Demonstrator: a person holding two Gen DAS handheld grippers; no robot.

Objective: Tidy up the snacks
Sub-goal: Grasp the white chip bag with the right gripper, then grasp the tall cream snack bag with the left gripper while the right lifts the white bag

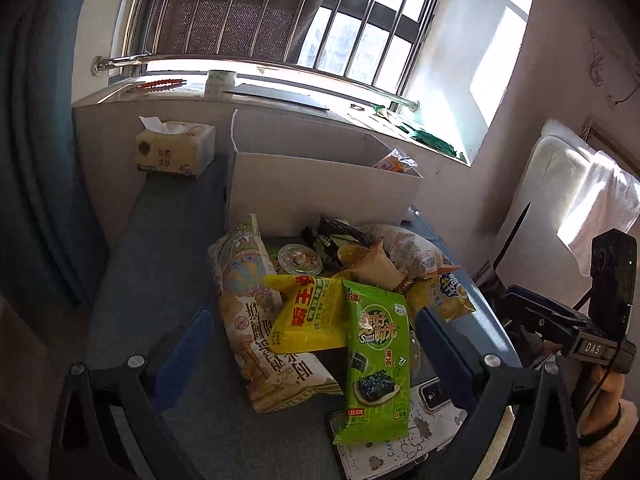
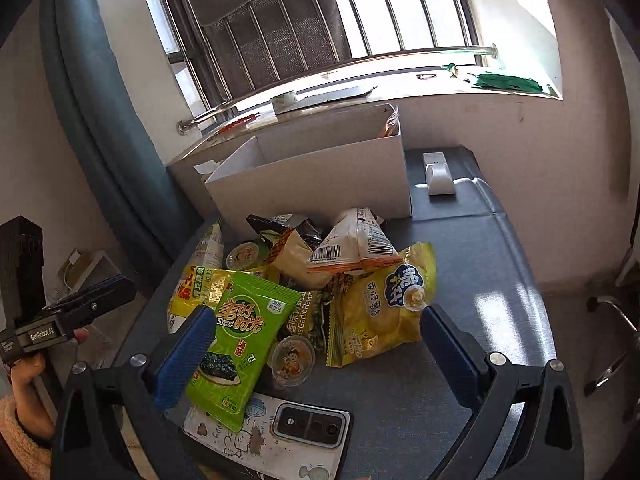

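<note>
A heap of snack packets lies on the grey-blue table [image 1: 160, 280] in front of a white cardboard box [image 1: 320, 188] [image 2: 320, 180]. On top lies a green seaweed packet [image 1: 376, 360] [image 2: 236, 344], beside a yellow packet [image 1: 308, 312] and a long pale packet [image 1: 252, 312]. A yellow chip bag [image 2: 384, 304] and a small jelly cup [image 2: 292, 360] lie to the right. My left gripper [image 1: 316, 348] is open above the heap, nothing between its fingers. Above the near part of the heap my right gripper [image 2: 316, 344] is open and empty.
An orange packet [image 1: 394, 164] pokes out of the box. A phone [image 2: 312, 424] on a patterned sheet lies at the table's near edge. A tissue pack [image 1: 176, 148] sits back left, a white device [image 2: 438, 174] back right. Window ledge and wall behind.
</note>
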